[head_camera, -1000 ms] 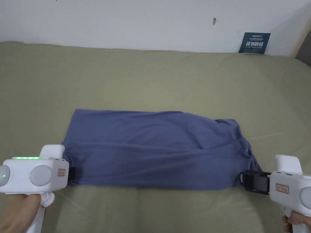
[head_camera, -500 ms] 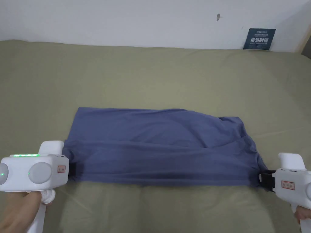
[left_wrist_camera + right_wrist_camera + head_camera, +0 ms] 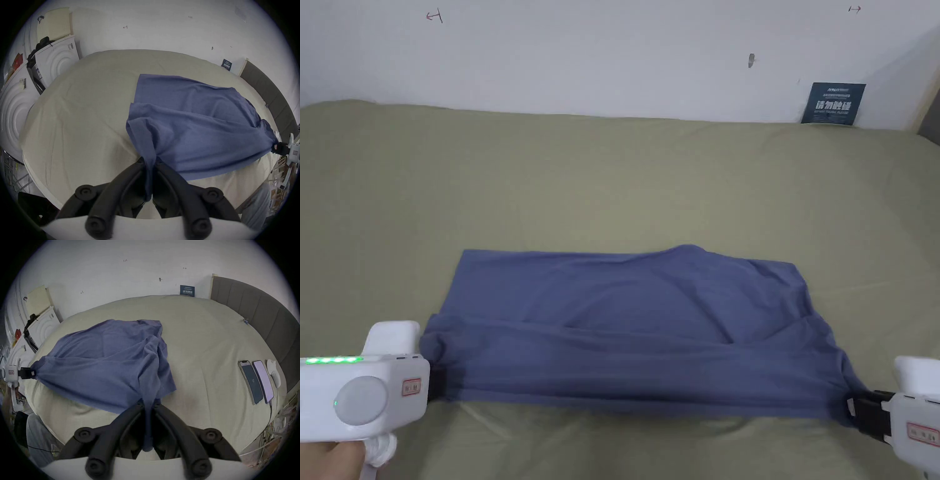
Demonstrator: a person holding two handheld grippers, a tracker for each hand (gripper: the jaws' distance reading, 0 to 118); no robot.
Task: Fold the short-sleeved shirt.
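With both grippers clamped on it, the blue shirt (image 3: 637,331) lies stretched across the olive bed (image 3: 612,175). My left gripper (image 3: 150,164) pinches its near left corner, my right gripper (image 3: 149,403) the near right one, jaws squeezed tight on bunched cloth, near edge lifted a bit.

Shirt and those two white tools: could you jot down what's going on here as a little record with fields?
Shirt: blue, partly folded, near edge lifted and stretched between the tools
Left tool: shut on the shirt's left near corner
Right tool: shut on the shirt's right near corner
Surface: bed with olive sheet
Also there: two phones at the bed's right side
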